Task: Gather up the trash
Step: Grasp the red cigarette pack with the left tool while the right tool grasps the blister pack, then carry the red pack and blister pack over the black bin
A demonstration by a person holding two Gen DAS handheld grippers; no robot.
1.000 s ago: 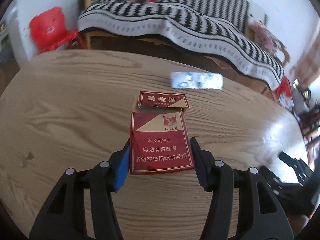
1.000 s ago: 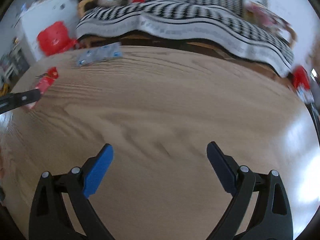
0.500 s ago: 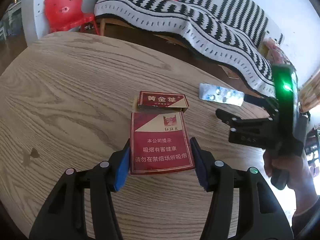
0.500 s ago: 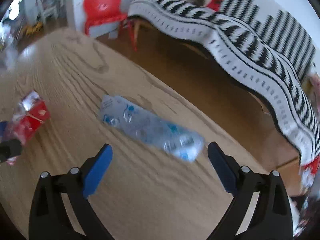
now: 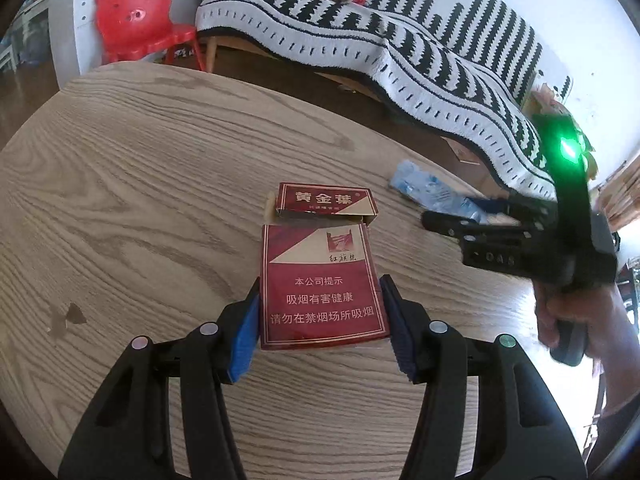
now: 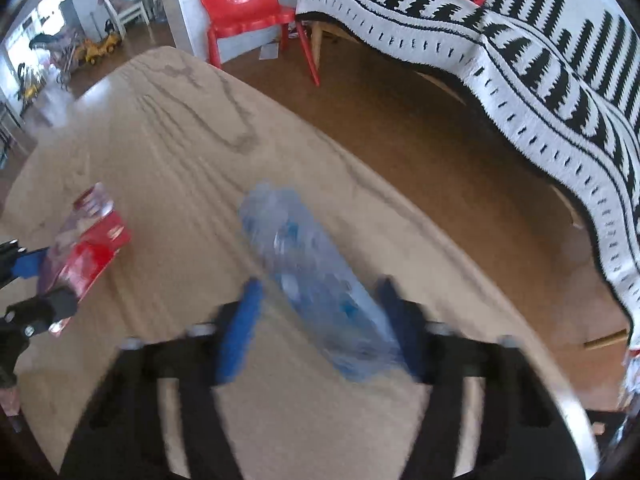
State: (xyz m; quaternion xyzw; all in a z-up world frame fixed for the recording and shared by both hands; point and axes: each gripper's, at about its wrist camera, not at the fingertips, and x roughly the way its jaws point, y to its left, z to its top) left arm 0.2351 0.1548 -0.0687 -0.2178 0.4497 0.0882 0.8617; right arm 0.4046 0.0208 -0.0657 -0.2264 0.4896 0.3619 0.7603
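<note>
My left gripper (image 5: 320, 282) is shut on a red cigarette pack (image 5: 316, 256) whose lid hangs open, held just above the wooden table (image 5: 140, 180). To its right, a hand (image 5: 576, 320) holds my right gripper (image 5: 460, 210) over a clear blister pack (image 5: 424, 188) with blue print. In the right wrist view the picture is blurred. There the blister pack (image 6: 304, 264) lies slantwise between the fingers of the right gripper (image 6: 318, 284), whose jaws are closing. A gap still shows at the left pad. The left gripper (image 6: 40, 280) and its pack (image 6: 96, 240) sit at the far left.
The blister pack lies close to the table's far edge (image 6: 400, 208), with brown floor beyond. A red pig-faced chair (image 5: 136, 20) stands past the table at the left. A sofa under a black-and-white blanket (image 5: 400, 52) fills the back.
The right gripper swept across the table to the blister pack and its wide jaws narrowed around it. The left gripper kept its hold on the cigarette pack and shifted slightly.
</note>
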